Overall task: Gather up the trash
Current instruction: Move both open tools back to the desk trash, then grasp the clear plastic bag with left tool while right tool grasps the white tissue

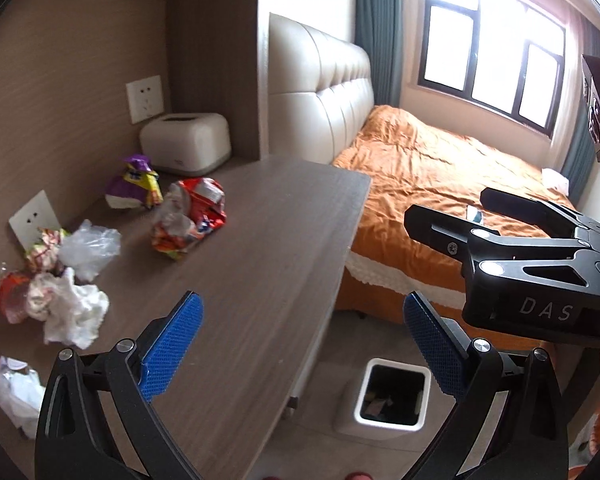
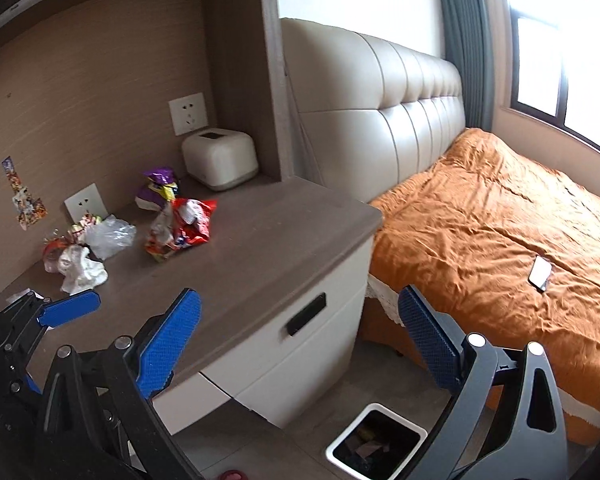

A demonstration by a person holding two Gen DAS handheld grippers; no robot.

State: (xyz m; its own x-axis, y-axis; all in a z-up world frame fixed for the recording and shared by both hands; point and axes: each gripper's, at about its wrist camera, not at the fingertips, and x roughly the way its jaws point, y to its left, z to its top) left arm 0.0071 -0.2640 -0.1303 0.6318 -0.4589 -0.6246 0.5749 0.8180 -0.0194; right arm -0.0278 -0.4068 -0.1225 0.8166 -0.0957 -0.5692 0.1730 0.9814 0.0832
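Note:
Trash lies at the back left of the grey desk (image 1: 260, 260): a red snack wrapper (image 1: 192, 216) (image 2: 180, 232), a purple and yellow wrapper (image 1: 134, 182) (image 2: 158, 190), a clear plastic bag (image 1: 90, 246) (image 2: 110, 236) and crumpled white tissue (image 1: 74, 312) (image 2: 80, 270). My left gripper (image 1: 304, 344) hangs open and empty over the desk's front edge. To its right my right gripper (image 2: 300, 340) (image 1: 452, 210) is also open and empty, between desk and bed. A white bin (image 1: 362, 392) (image 2: 350, 428) with a black liner stands on the floor below both.
A white tissue box (image 1: 186, 142) sits in the desk's back corner. The bed with an orange cover (image 2: 500, 220) fills the right side, with a phone (image 2: 540, 272) on it. Desk drawers with a black handle (image 2: 306, 314) face the bin. More clear plastic (image 1: 12, 388) lies at the near left.

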